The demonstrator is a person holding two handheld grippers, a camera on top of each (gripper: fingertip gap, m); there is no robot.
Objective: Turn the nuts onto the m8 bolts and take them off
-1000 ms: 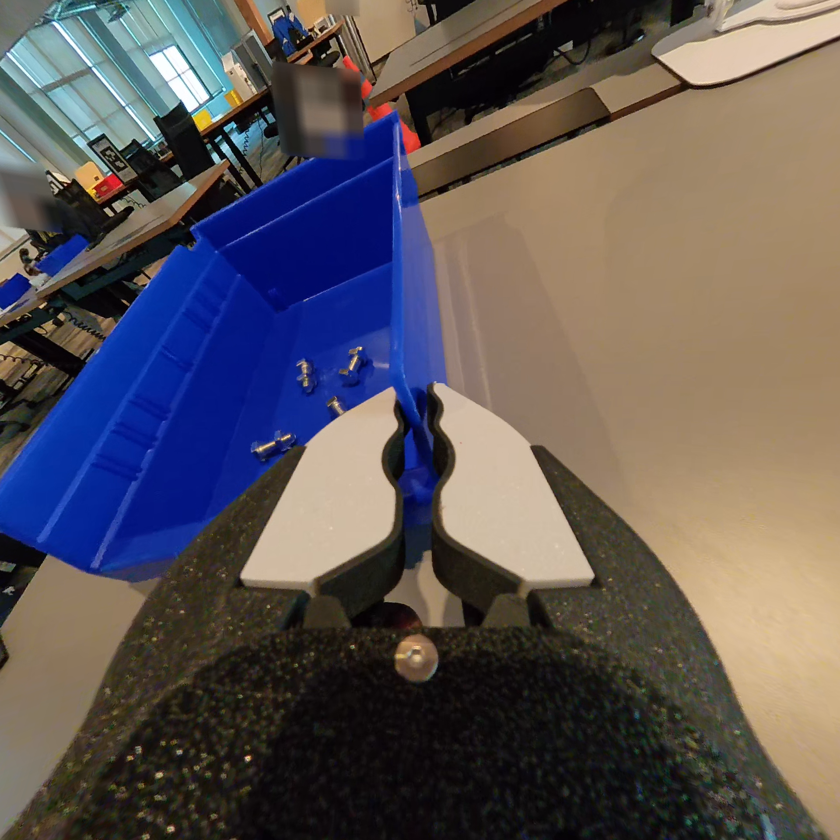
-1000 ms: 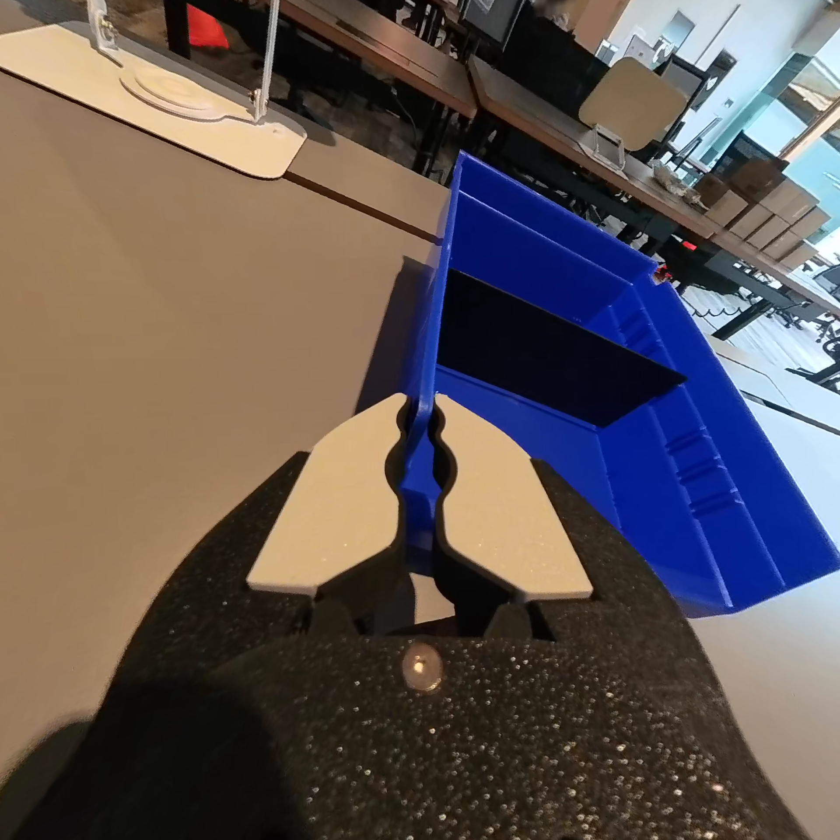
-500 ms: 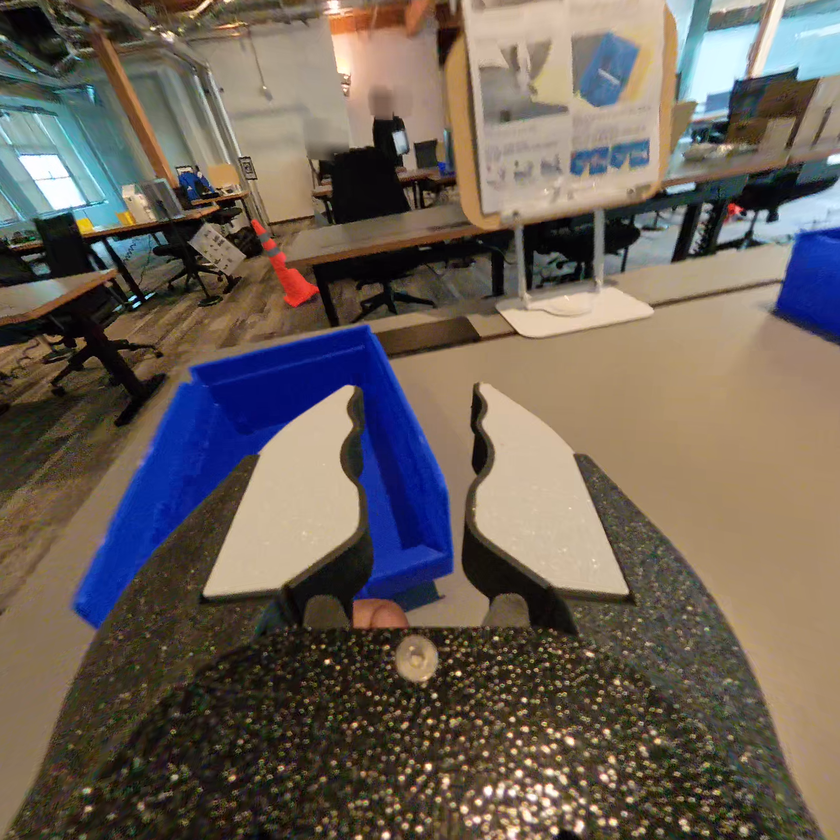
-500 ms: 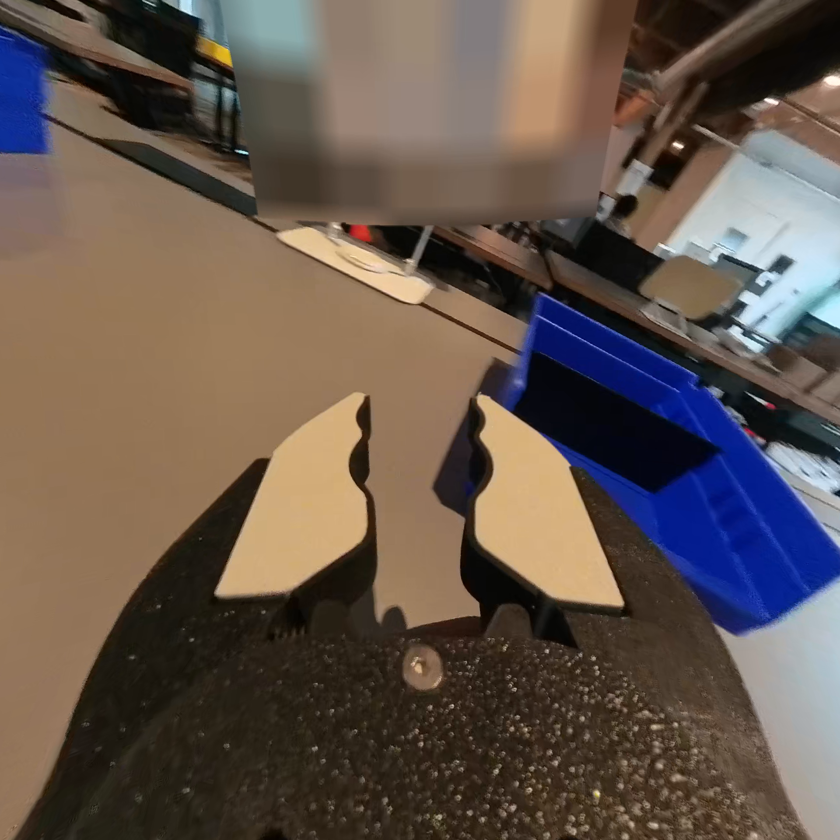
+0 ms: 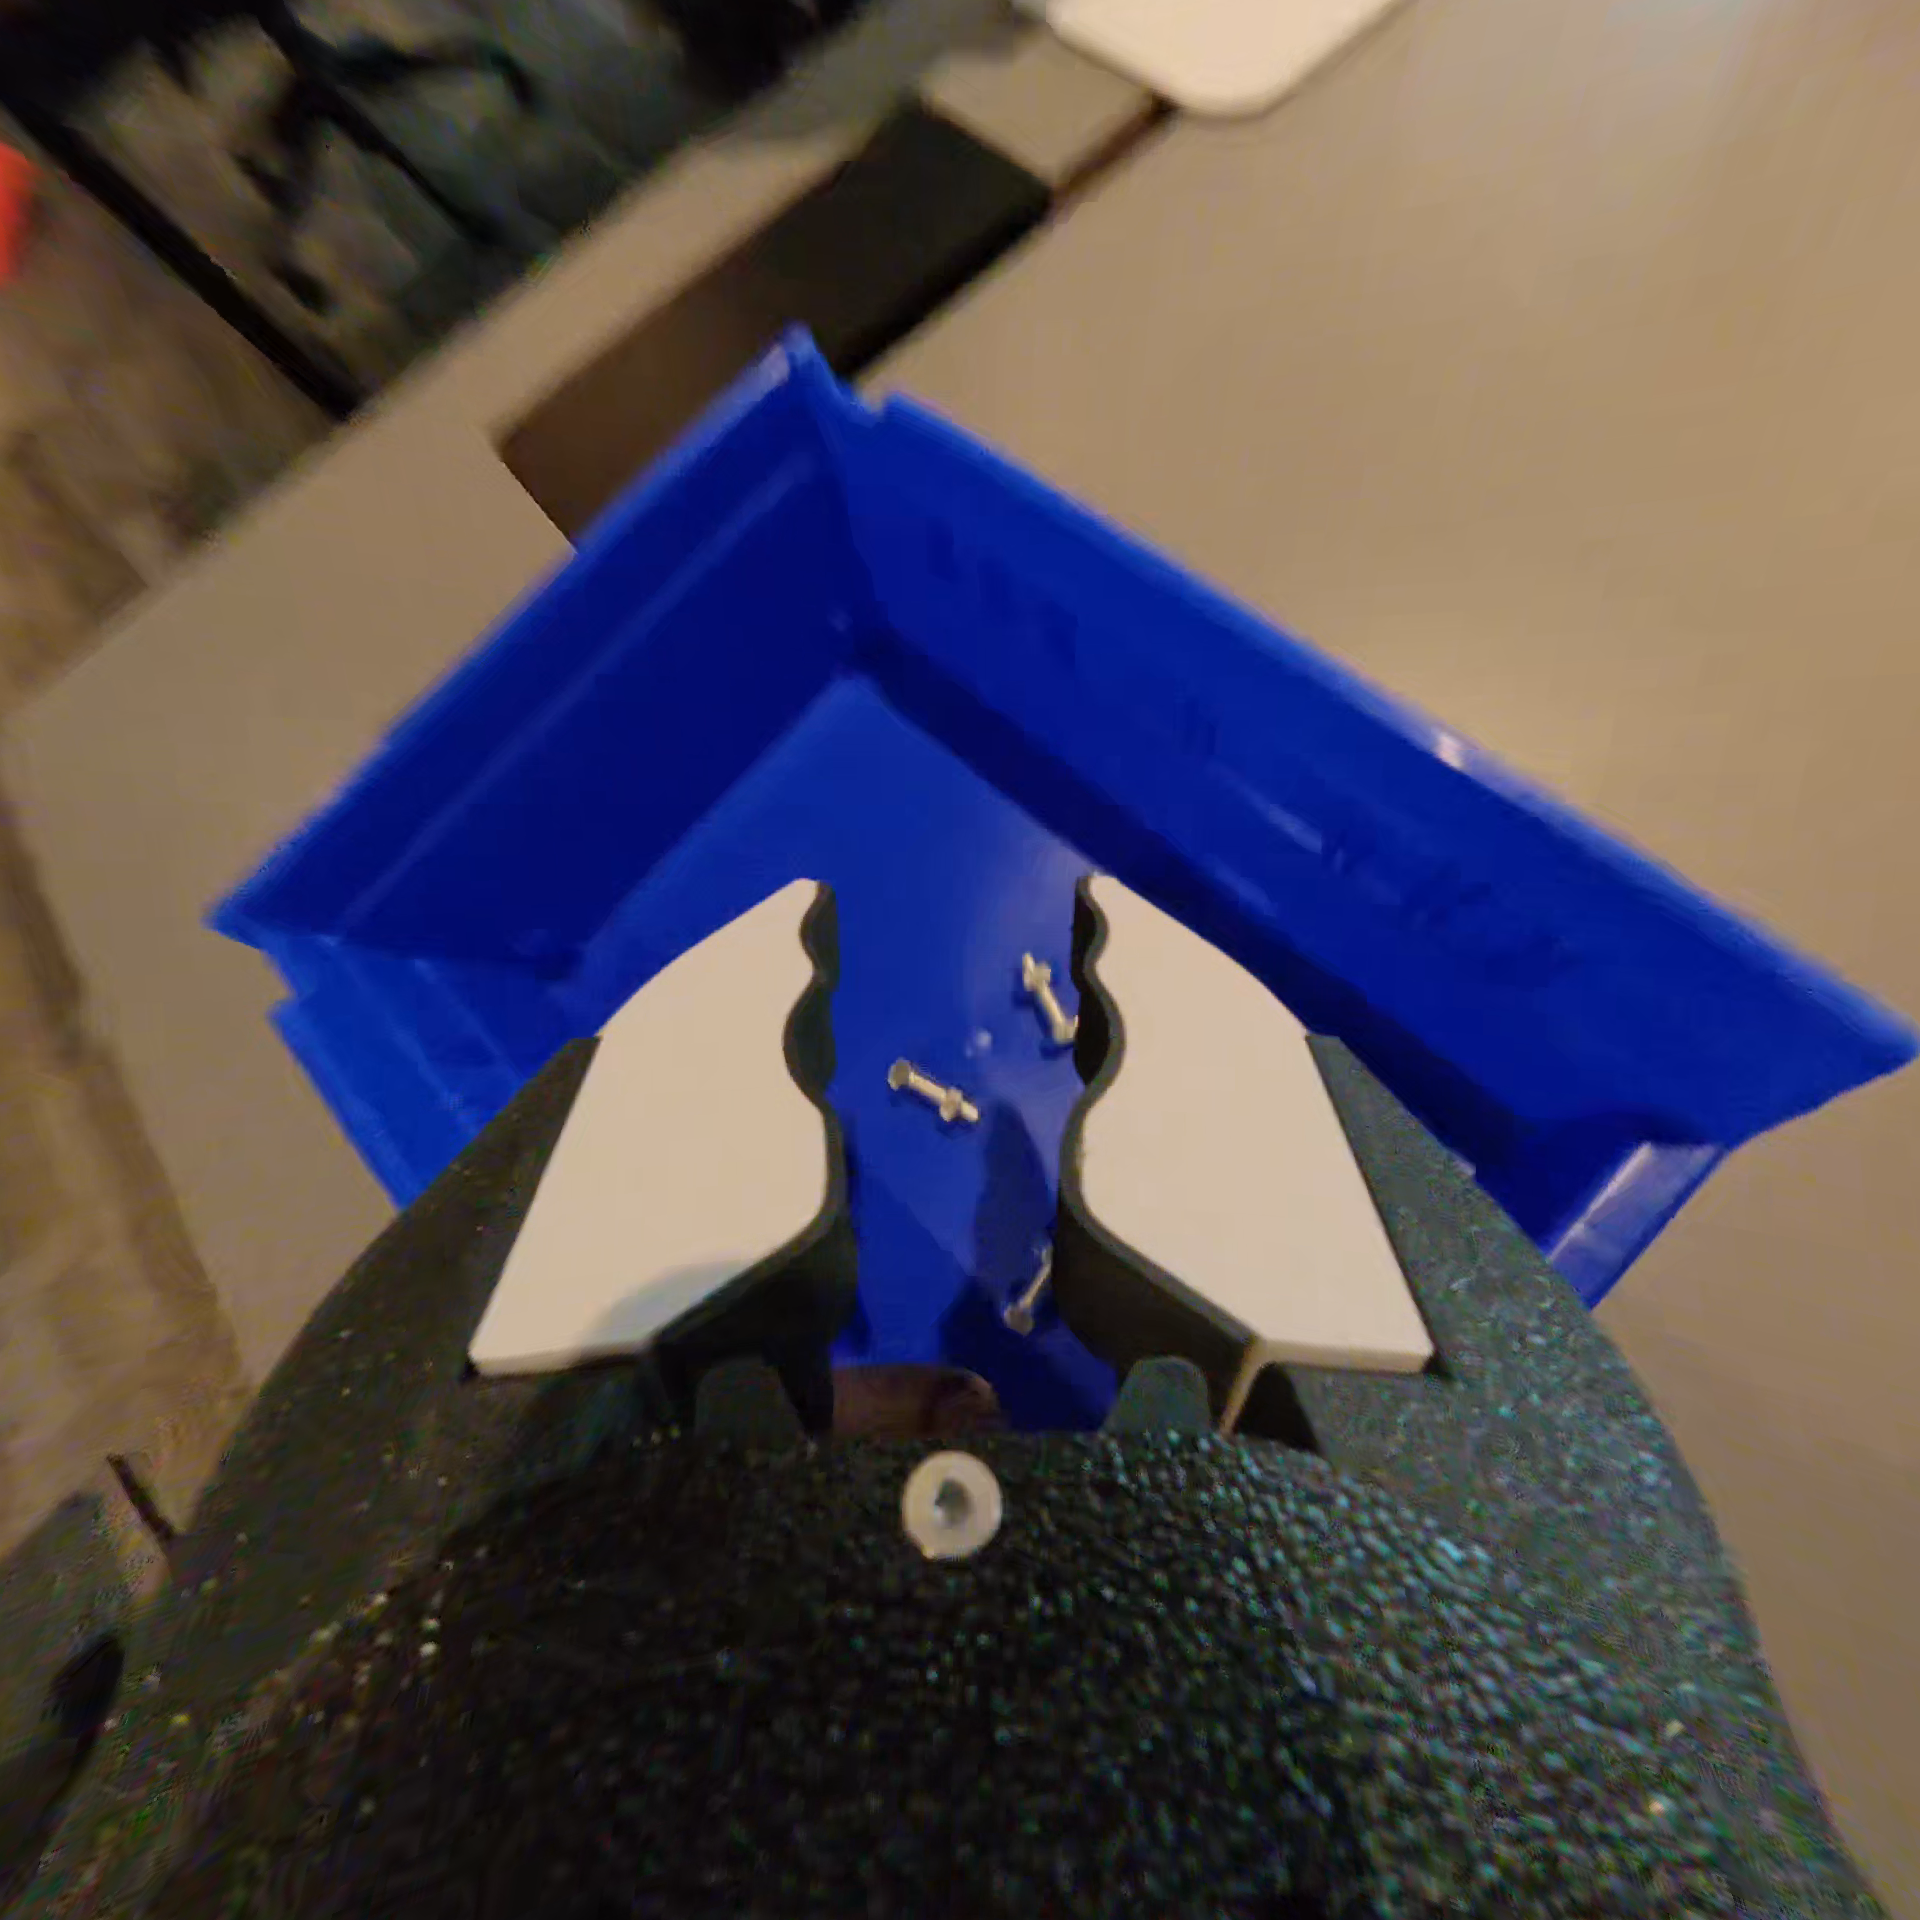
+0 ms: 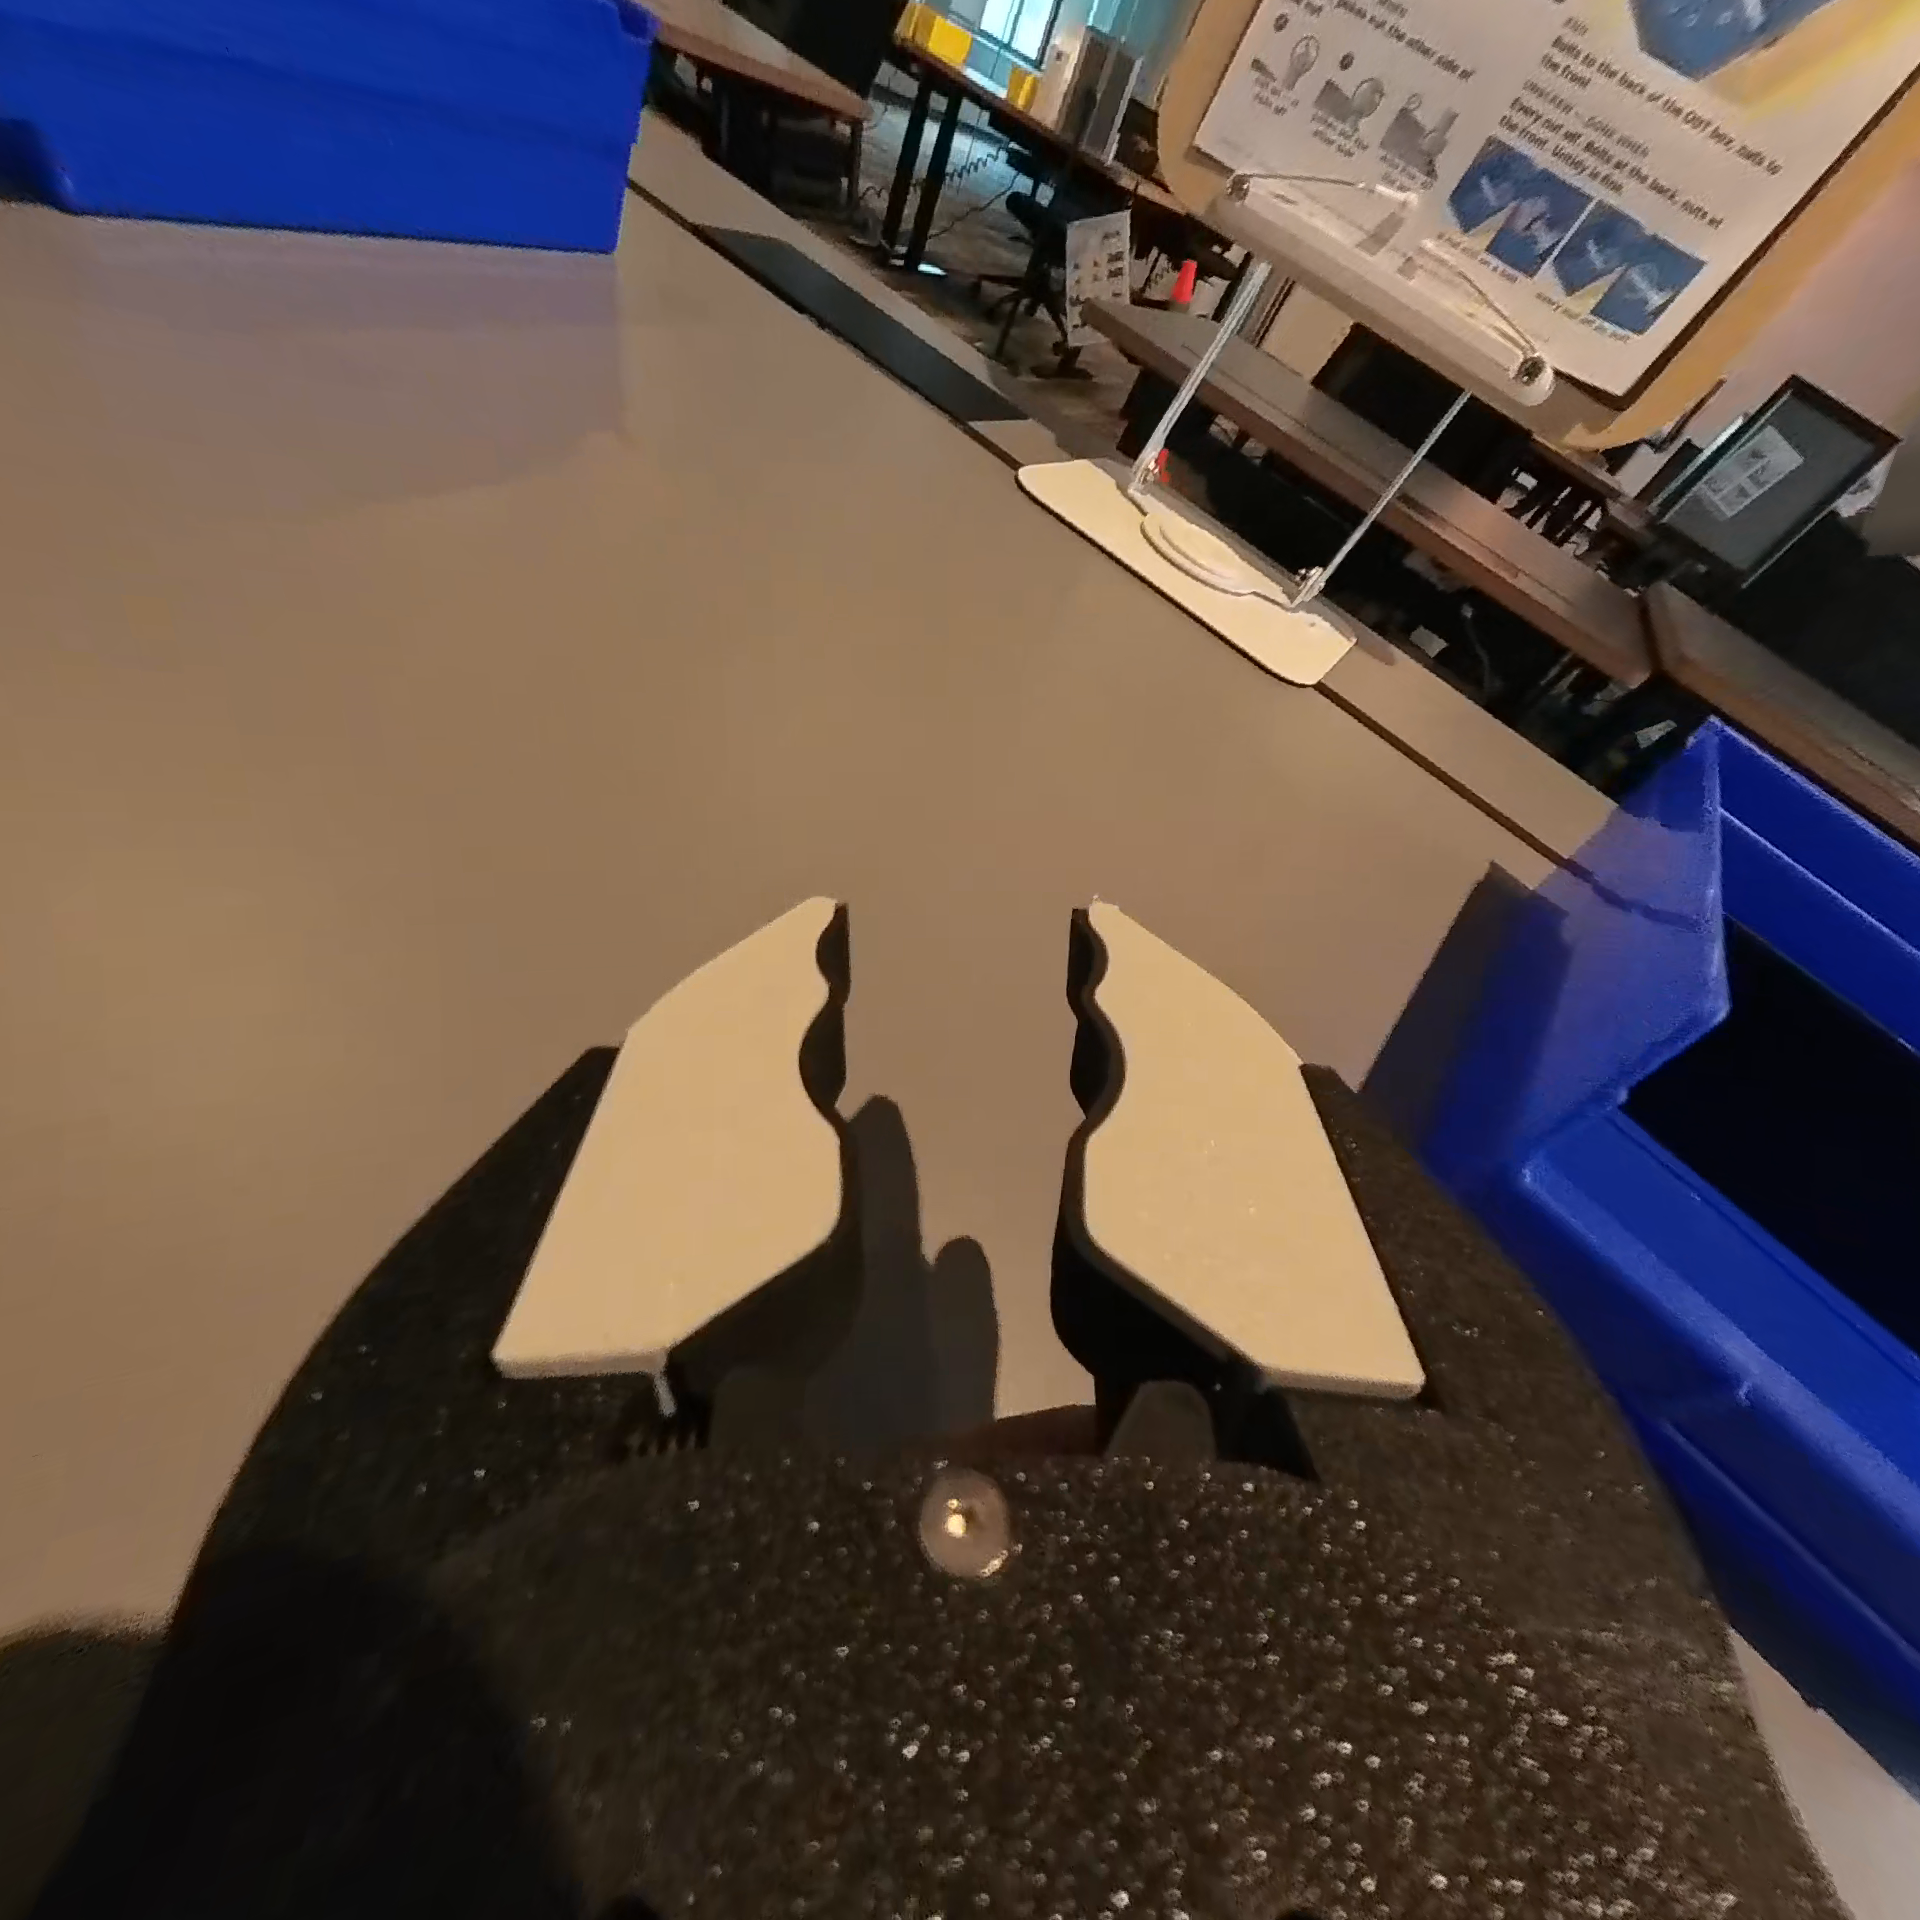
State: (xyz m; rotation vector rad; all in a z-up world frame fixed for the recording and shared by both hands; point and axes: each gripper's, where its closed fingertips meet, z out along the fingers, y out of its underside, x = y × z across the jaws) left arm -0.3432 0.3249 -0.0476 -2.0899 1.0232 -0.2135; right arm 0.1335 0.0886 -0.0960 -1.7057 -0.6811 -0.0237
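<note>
Overhead, the left gripper [image 5: 951, 904] hangs with jaws parted and empty above a blue bin [image 5: 1195, 727] at the table's [image 5: 1558, 364] left edge. Three small bolts lie on the bin floor: one [image 5: 932, 1091] straight beyond the jaw gap, its long axis running crosswise to the fingers; another [image 5: 1044, 995] beside the right fingertip; a third [image 5: 1029, 1291] nearer the gripper's base. To the right, the right gripper [image 6: 958, 914] is likewise spread and empty over bare tabletop, beside a second blue bin [image 6: 1621, 1143], leaving the left gripper nearer the bolts.

Grey table [image 6: 416, 623], two blue bins [image 5: 1247, 727] [image 6: 1621, 1195], white stand base [image 6: 1195, 551]
</note>
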